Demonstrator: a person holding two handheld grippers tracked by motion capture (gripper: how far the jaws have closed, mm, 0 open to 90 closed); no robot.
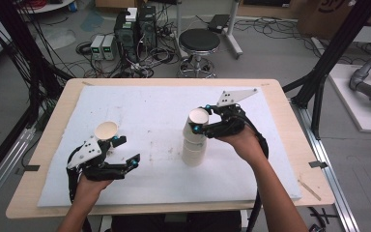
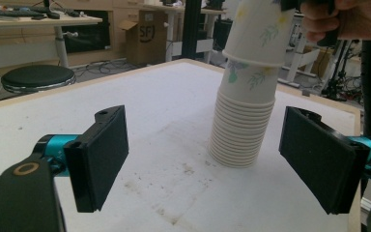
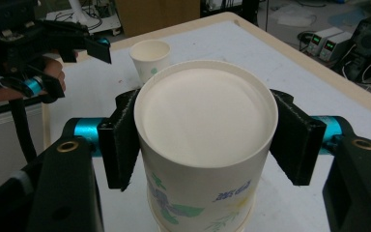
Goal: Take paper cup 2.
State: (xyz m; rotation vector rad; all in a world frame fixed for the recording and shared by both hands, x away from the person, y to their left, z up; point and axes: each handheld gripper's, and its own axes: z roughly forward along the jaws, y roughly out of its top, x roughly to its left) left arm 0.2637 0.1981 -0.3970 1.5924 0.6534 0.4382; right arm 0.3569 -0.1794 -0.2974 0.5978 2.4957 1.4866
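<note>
Top cup (image 3: 205, 140) clamped by right gripper (image 3: 205, 137), left gripper (image 2: 203, 162) wide open

Lone cup (image 1: 106, 130) left of stack (image 1: 194, 145)

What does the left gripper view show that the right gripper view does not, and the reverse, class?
Left gripper view: the stack of cups from the side with its ribbed rims, a black stool, and the left gripper standing open. Right gripper view: the top cup from above, clamped by the right gripper, and a single cup standing apart. Both: the white mat.
</note>
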